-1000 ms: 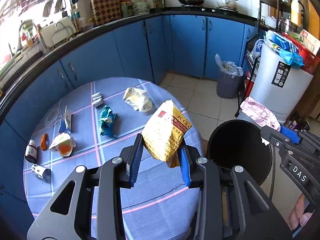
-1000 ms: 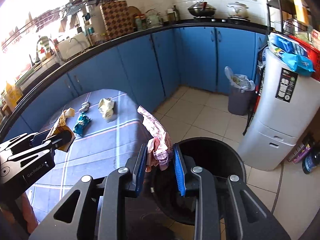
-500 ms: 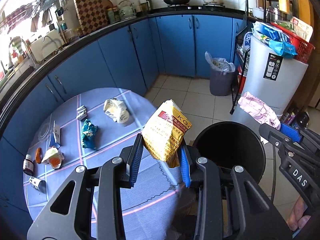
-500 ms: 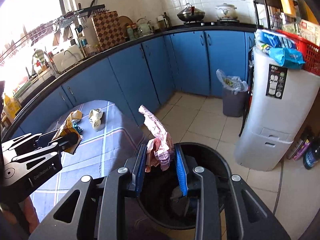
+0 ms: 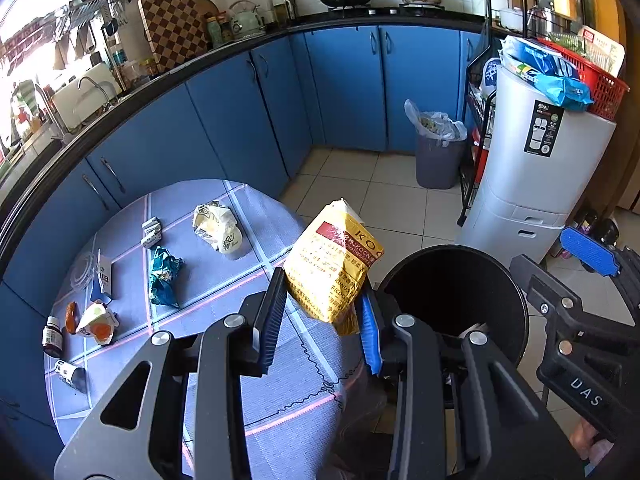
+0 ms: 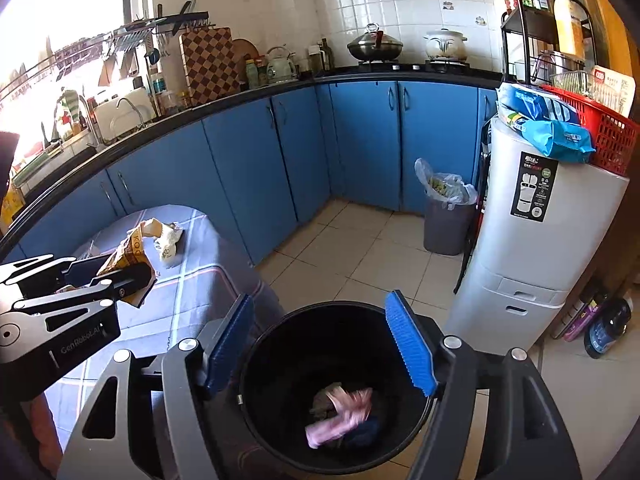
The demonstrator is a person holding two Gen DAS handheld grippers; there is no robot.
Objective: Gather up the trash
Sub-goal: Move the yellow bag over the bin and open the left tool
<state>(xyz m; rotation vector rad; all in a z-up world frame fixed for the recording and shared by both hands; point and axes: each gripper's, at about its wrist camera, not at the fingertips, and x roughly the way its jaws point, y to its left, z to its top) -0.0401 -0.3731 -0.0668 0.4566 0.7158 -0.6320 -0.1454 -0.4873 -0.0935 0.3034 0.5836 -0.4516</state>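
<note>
Tiled floor (image 6: 360, 236) lies open beyond black bin (image 6: 280, 332) rim.

"KOC" marks the yellow packet (image 5: 334, 268); "DAS" the right hand-held gripper (image 5: 560, 276).

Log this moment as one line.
right tool: just opened, empty | pink wrapper: in black bin | left tool: holding yellow bag beside bin

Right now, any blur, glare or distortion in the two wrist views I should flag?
Right wrist view: the pink wrapper in the black bin is motion-smeared below the right gripper, whose jaws have just been opening; the window at upper left is blown out. Left wrist view: sharp on the yellow bag in the left gripper; the same window glare. Both: fisheye bends the counter.
</note>
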